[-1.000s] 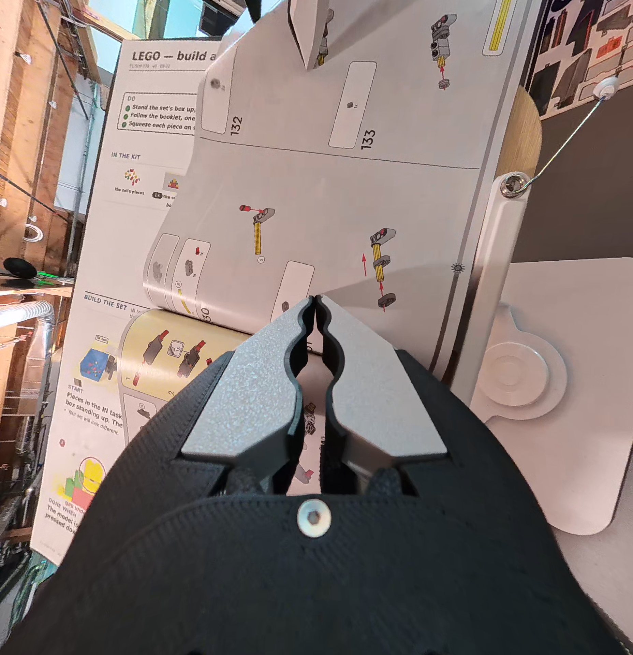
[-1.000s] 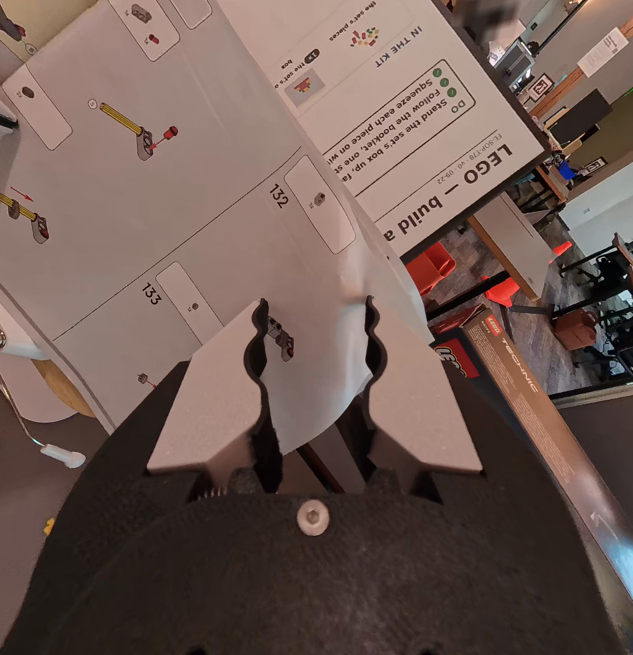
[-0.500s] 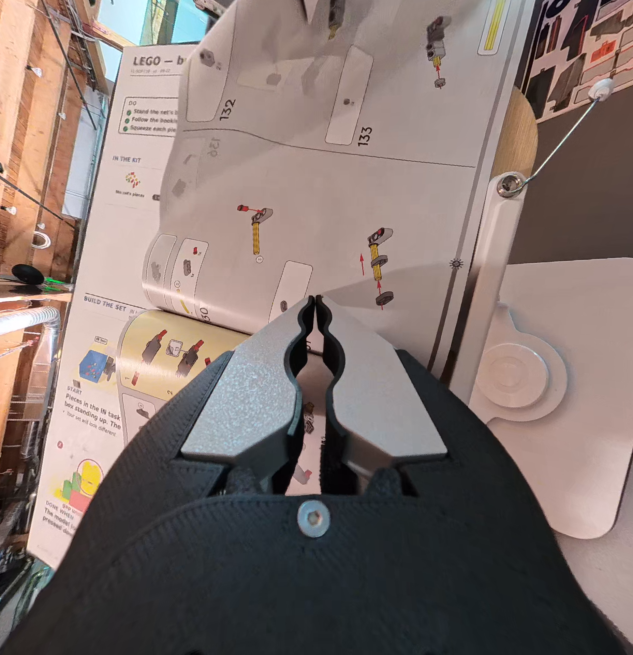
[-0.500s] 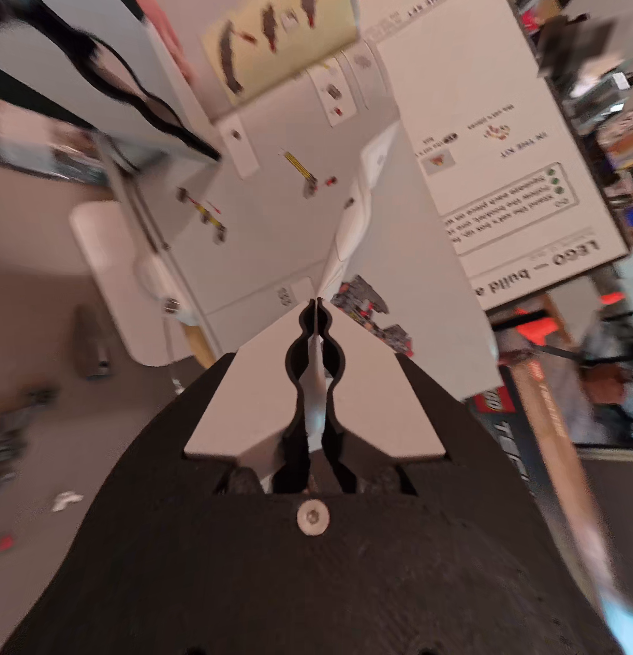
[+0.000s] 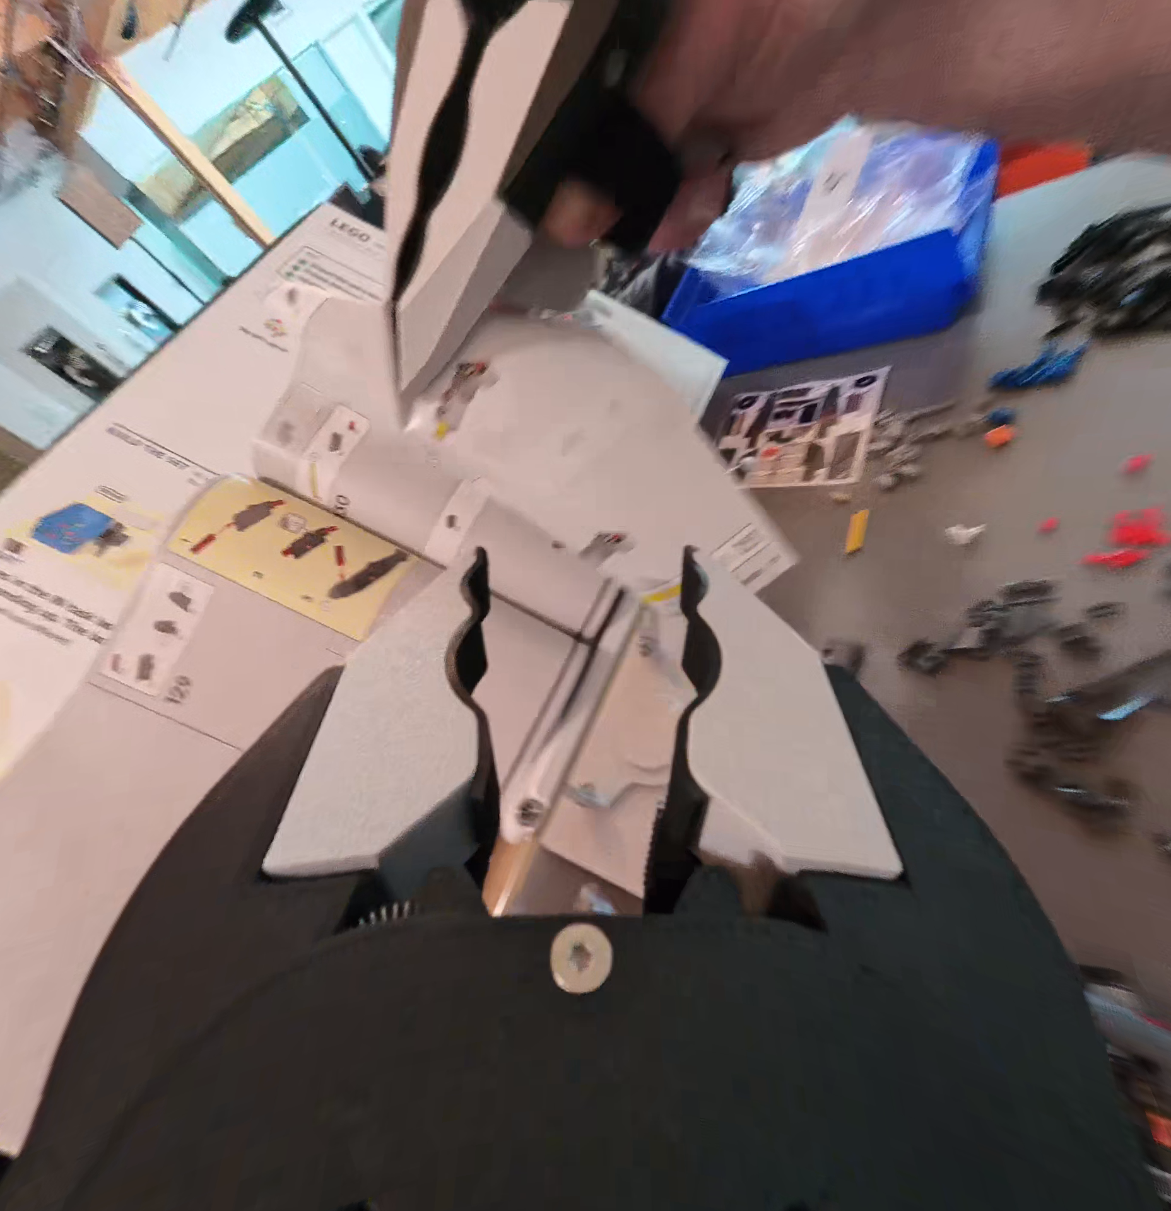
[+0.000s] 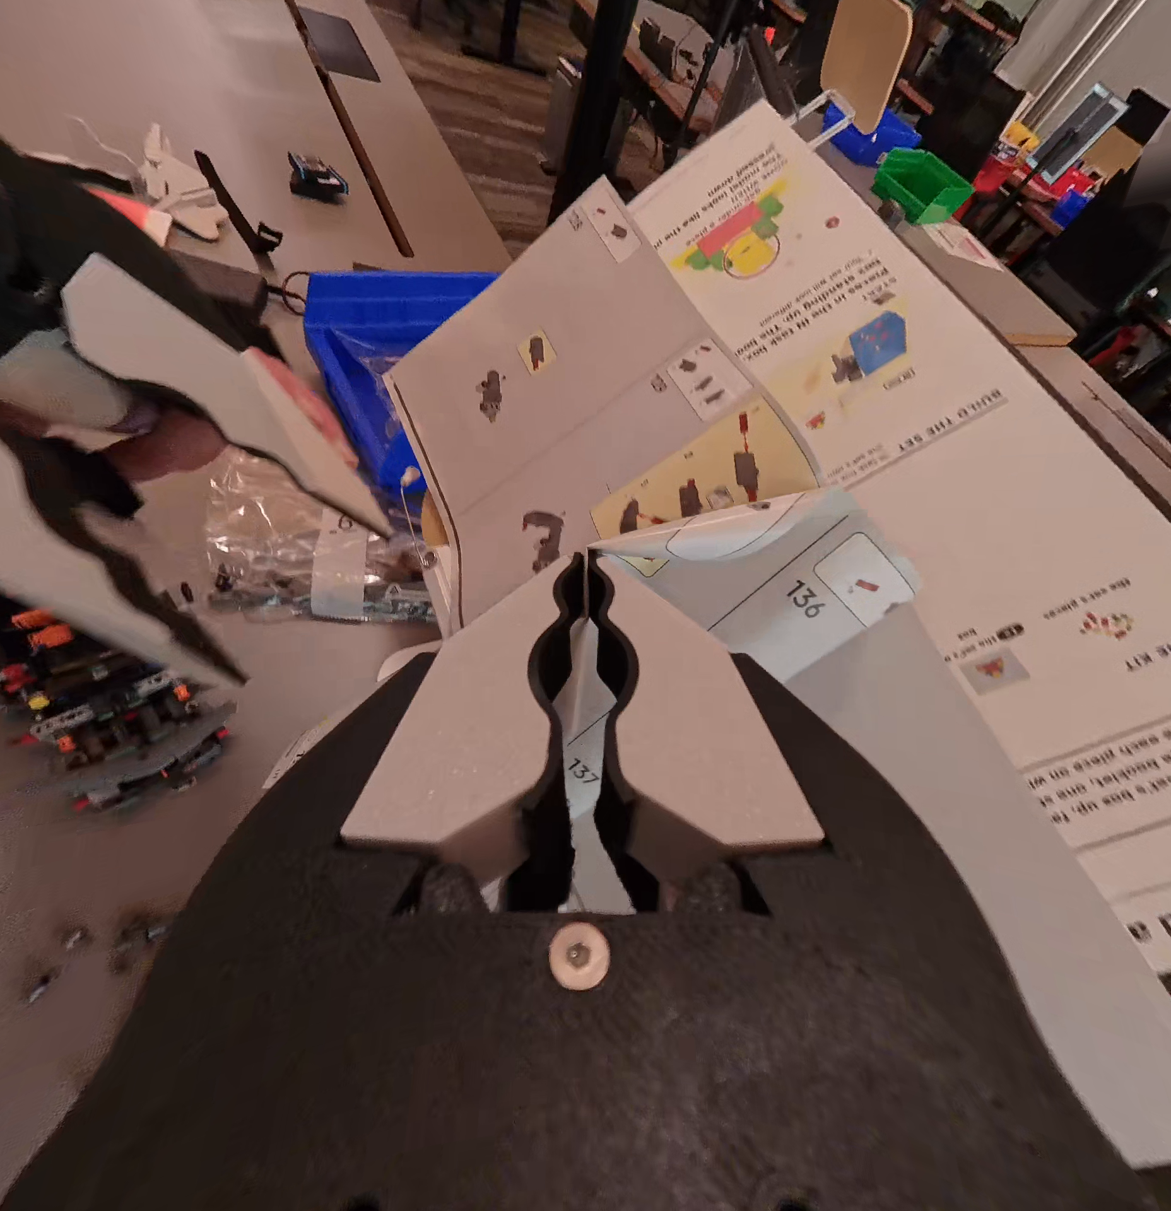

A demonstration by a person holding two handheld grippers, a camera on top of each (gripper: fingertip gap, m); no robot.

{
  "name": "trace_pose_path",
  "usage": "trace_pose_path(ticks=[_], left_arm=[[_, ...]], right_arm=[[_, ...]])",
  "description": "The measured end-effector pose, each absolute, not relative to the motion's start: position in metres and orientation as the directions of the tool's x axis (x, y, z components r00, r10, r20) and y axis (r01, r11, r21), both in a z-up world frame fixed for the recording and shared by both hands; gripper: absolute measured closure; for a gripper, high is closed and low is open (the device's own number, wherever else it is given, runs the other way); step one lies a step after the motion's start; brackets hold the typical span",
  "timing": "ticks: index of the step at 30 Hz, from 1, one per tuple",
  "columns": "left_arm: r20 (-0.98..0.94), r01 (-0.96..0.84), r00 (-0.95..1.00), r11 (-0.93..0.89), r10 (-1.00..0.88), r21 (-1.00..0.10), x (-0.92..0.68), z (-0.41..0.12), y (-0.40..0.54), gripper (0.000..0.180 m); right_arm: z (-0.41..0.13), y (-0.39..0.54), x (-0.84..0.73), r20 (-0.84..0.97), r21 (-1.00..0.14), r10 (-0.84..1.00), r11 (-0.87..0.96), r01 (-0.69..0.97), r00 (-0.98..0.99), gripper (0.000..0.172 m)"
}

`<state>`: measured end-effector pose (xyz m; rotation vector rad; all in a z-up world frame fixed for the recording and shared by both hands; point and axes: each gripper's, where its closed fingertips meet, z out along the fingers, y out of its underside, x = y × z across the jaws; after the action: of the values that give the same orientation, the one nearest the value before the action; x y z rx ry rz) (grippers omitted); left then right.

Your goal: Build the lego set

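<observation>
Now | right claw (image 6: pixel 584 563) clamped on printed booklet page (image 6: pixel 799 590) | left claw (image 5: pixel 579 570) apart over booklet holder (image 5: pixel 570 714)

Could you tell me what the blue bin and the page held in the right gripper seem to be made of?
Blue bin: likely moulded plastic, judging by its uniform saturated colour and rigid walls. Page in the right gripper: thin, smooth printed paper; it curls and folds where the closed fingers pinch it.

Open instruction booklet (image 6: pixel 570 406), one page (image 6: pixel 786 590) pinched upward.
</observation>
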<state>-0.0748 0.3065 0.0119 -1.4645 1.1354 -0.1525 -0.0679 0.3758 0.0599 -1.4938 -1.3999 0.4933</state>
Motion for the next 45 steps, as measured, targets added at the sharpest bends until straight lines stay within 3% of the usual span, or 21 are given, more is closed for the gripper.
trace_pose_path(ticks=[5, 9, 13, 15, 17, 19, 21, 25, 28, 32, 38, 45], left_arm=[[-0.493, -0.554, 0.556, 0.144, -0.67, -0.82, -0.074, 0.008, 0.287, 0.101], [-0.555, -0.63, 0.654, 0.037, -0.513, -0.776, -0.098, -0.005, 0.311, 0.099], [-0.622, -0.665, 0.696, 0.003, -0.358, -0.747, -0.13, -0.003, 0.327, 0.125], [-0.606, -0.637, 0.725, 0.014, -0.327, -0.771, -0.144, 0.004, 0.329, 0.158], [-0.592, -0.618, 0.743, 0.019, -0.312, -0.786, -0.158, 0.01, 0.329, 0.177], [-0.561, -0.592, 0.76, 0.009, -0.328, -0.806, -0.169, 0.013, 0.327, 0.18], [-0.513, -0.553, 0.776, -0.006, -0.368, -0.833, -0.177, 0.013, 0.326, 0.18], [-0.41, -0.469, 0.802, -0.033, -0.435, -0.883, -0.196, 0.013, 0.33, 0.18], [-0.367, -0.437, 0.805, -0.048, -0.466, -0.898, -0.214, 0.014, 0.336, 0.18], [-0.299, -0.382, 0.824, -0.082, -0.481, -0.921, -0.244, 0.009, 0.35, 0.18], [-0.066, -0.194, 0.788, -0.146, -0.612, -0.97, -0.263, -0.004, 0.353, 0.18], [-0.014, -0.141, 0.734, -0.132, -0.679, -0.981, -0.268, -0.013, 0.359, 0.18]], right_arm=[[0.068, 0.374, -0.106, 0.31, -0.87, 0.904, 0.143, 0.472, 0.296, 0.172], [0.071, 0.372, -0.132, 0.278, -0.887, 0.901, 0.108, 0.448, 0.334, 0.172], [0.074, 0.365, -0.153, 0.289, -0.887, 0.898, 0.119, 0.447, 0.333, 0.172], [0.075, 0.363, -0.16, 0.284, -0.888, 0.9, 0.116, 0.445, 0.331, 0.172], [0.076, 0.362, -0.165, 0.278, -0.89, 0.902, 0.113, 0.442, 0.331, 0.172], [0.076, 0.362, -0.169, 0.28, -0.891, 0.902, 0.117, 0.438, 0.328, 0.162], [0.074, 0.357, -0.172, 0.292, -0.883, 0.906, 0.132, 0.452, 0.306, 0.133], [0.082, 0.355, -0.156, 0.511, -0.79, 0.798, 0.29, 0.54, 0.319, 0.119], [0.084, 0.348, -0.139, 0.702, -0.637, 0.657, 0.409, 0.653, 0.275, 0.134], [0.053, 0.327, -0.143, 0.71, -0.555, 0.696, 0.46, 0.693, 0.106, 0.158], [-0.027, 0.316, -0.176, 0.662, -0.452, 0.742, 0.507, 0.734, -0.104, 0.158], [-0.082, 0.331, -0.211, 0.679, -0.356, 0.709, 0.547, 0.758, -0.192, 0.15]])
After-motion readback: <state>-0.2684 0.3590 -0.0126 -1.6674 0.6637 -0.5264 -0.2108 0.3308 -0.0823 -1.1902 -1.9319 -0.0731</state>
